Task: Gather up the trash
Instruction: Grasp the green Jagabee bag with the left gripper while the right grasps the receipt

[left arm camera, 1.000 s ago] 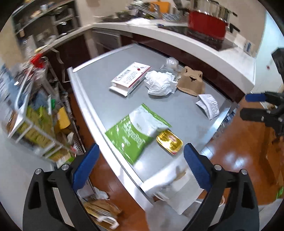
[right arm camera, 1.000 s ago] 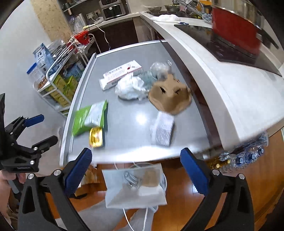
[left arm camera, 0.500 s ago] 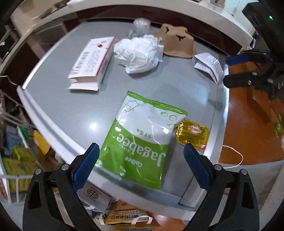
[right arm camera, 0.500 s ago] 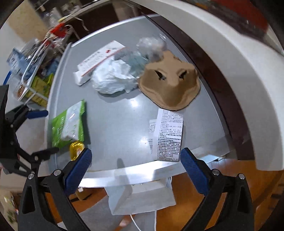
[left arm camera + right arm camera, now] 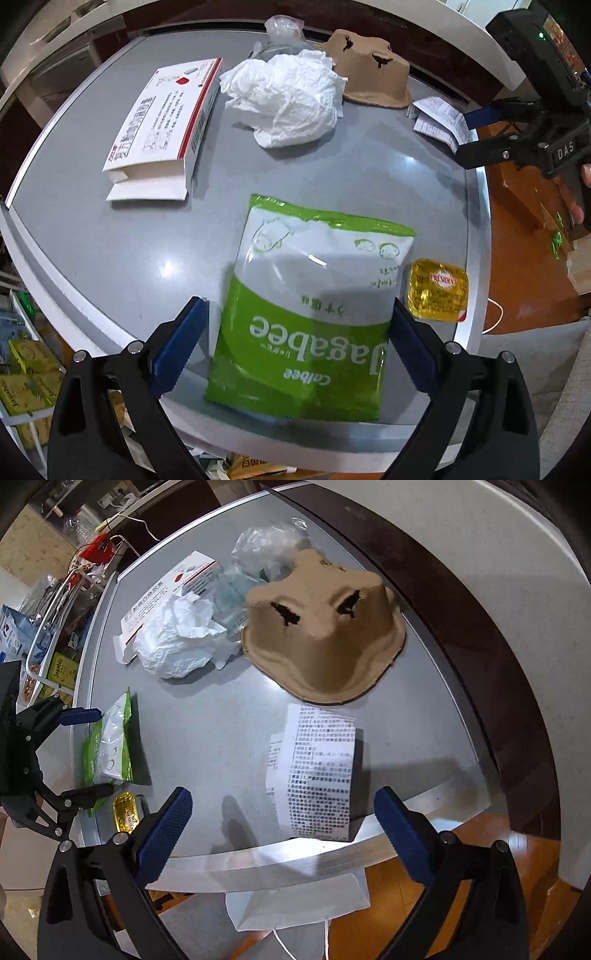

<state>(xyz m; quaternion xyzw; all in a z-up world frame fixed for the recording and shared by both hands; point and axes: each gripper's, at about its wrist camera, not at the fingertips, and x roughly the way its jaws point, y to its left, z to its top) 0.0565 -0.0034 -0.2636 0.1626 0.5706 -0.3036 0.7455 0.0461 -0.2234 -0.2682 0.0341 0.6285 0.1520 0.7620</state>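
A green and white Jagabee snack bag lies flat near the front edge of the grey table. My left gripper points down over the bag, open, with a blue pad on either side of it. The same gripper shows at the left of the right wrist view, straddling the bag. A printed receipt lies by the table's metal rim. My right gripper hangs above the receipt. Its jaws are closing but still wide, and the pads do not touch the paper.
On the table also lie a gold butter packet, a red and white carton, crumpled white paper, a clear plastic bag and a brown pulp cup carrier. A white paper bag stands on the floor below the rim. A wire rack stands at the left.
Both grippers have come down toward the table and tilted to look down on it. The left now straddles the green bag, and the right hangs over the receipt with slightly narrower jaws.
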